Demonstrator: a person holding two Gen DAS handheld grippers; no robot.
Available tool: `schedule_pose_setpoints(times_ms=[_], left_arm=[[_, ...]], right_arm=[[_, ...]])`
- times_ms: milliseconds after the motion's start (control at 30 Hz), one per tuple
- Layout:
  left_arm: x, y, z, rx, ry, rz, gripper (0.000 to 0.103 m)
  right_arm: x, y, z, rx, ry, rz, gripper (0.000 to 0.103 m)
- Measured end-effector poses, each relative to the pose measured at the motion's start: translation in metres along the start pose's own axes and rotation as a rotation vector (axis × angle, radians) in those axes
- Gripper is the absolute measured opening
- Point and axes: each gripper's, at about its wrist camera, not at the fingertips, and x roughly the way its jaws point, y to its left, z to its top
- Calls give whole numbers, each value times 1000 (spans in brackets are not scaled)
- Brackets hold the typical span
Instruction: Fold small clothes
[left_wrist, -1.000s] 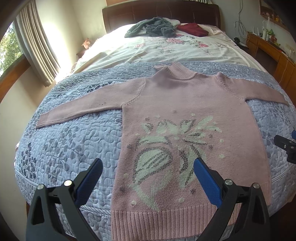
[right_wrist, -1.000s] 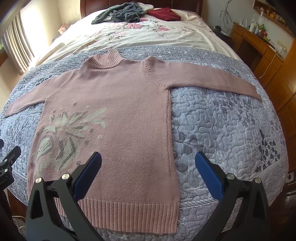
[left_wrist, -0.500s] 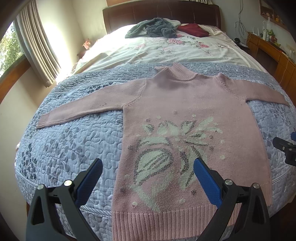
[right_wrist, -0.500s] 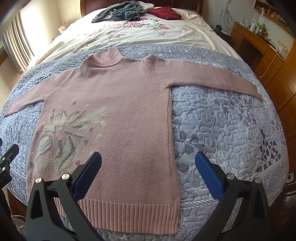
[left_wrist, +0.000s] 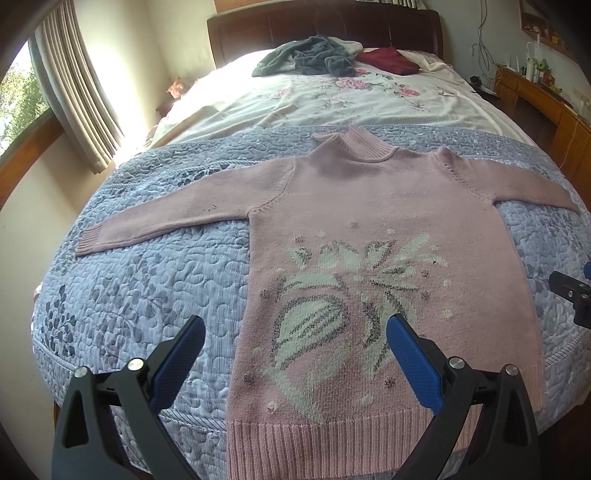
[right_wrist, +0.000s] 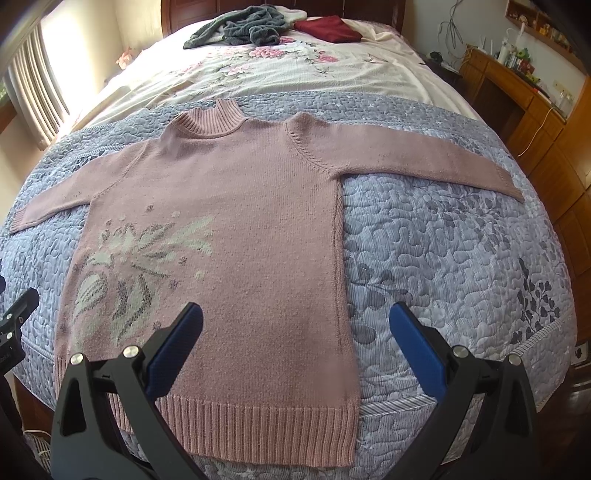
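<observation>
A pink knit sweater with a pale leaf pattern lies flat and face up on the blue-grey quilt, both sleeves spread out sideways, ribbed hem toward me. My left gripper hovers open above the lower left part of the sweater, holding nothing. Over the sweater's lower right edge my right gripper is open too, with nothing between its blue pads. Each gripper shows at the edge of the other's view.
Farther up the bed lie a floral sheet, a grey-green heap of clothes and a dark red garment near the headboard. Curtains and a window stand at the left, wooden furniture at the right.
Both views have drawn back slightly toward the foot of the bed, so the sweater sits a little farther off. The sweater has not moved and both grippers stay open.
</observation>
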Motion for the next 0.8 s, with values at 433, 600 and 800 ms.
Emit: schedule_pose_setpoints(times_ms=[433,600,800], left_arm=[[1,-2,1,2,-2,2,99],[2,-1,1,-6,-13,-25,99],[7,0,2,-28,-15,-52,99]], right_arm=[[-1,1,2,-2,-7,-8,100],[-2,-2,3,-2,-24,-13,100],[-4,-10,4,0,-52,-32,100]])
